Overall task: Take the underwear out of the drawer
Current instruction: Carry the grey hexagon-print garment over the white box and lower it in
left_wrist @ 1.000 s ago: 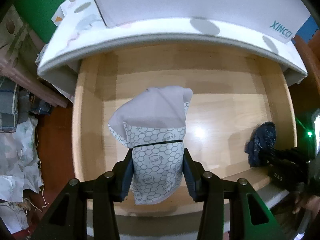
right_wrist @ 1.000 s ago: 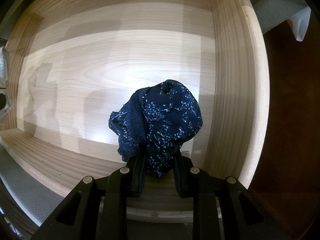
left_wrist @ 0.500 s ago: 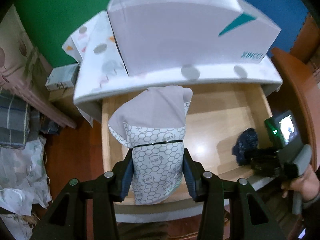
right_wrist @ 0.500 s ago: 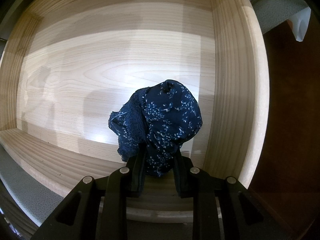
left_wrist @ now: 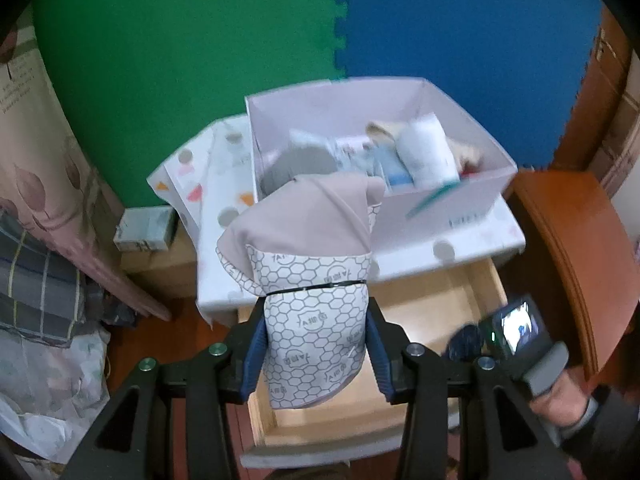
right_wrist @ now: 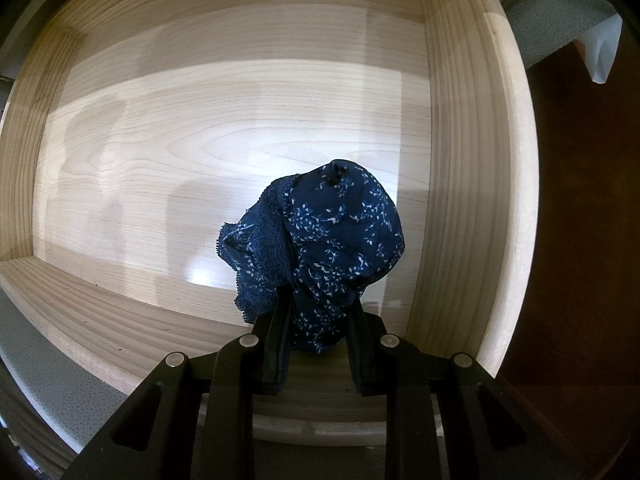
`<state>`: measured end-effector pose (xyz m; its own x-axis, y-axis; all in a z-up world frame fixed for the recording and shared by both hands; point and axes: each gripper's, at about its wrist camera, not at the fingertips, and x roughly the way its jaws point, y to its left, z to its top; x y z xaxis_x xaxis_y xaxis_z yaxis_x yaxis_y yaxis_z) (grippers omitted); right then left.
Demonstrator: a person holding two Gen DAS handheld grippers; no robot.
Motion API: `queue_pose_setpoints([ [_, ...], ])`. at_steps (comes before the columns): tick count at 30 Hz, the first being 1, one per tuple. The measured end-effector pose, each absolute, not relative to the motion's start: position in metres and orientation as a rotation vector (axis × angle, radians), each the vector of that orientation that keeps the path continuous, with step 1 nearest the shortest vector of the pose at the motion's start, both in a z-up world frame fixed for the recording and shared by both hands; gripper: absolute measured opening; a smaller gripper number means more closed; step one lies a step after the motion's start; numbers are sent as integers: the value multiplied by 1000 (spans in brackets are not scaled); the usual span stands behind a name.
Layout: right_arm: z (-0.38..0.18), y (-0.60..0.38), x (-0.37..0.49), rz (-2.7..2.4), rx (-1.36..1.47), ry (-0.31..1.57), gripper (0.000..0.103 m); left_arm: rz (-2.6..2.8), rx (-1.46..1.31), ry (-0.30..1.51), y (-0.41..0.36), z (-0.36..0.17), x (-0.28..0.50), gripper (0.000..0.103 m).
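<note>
the left gripper clamps a folded pair of underwear, grey-mauve on top and white with a honeycomb print below, its jaws pressed against both sides of the cloth. the bundle hangs in the air above the open wooden drawer and in front of a white box filled with rolled garments, which stands on the white top of the cabinet. green and blue foam mats cover the wall behind. the right gripper points down into the drawer and pinches a navy floral pair of underwear with lace trim; its jaws are nearly together on the fabric. that bundle sits near the drawer's right wall, low over the bare wooden bottom.
</note>
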<state>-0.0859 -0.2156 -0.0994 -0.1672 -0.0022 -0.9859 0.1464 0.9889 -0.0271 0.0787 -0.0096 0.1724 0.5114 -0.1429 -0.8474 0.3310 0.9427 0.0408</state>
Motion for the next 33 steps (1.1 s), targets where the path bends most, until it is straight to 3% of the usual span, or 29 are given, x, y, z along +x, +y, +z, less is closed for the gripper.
queue_pose_setpoints([
  [17, -98, -217, -81, -134, 107, 1738, 21, -252, 155, 892, -32, 209, 166, 45],
  [33, -97, -218, -77, -138, 108, 1740, 21, -218, 217, 1030, -53, 126, 217, 46],
])
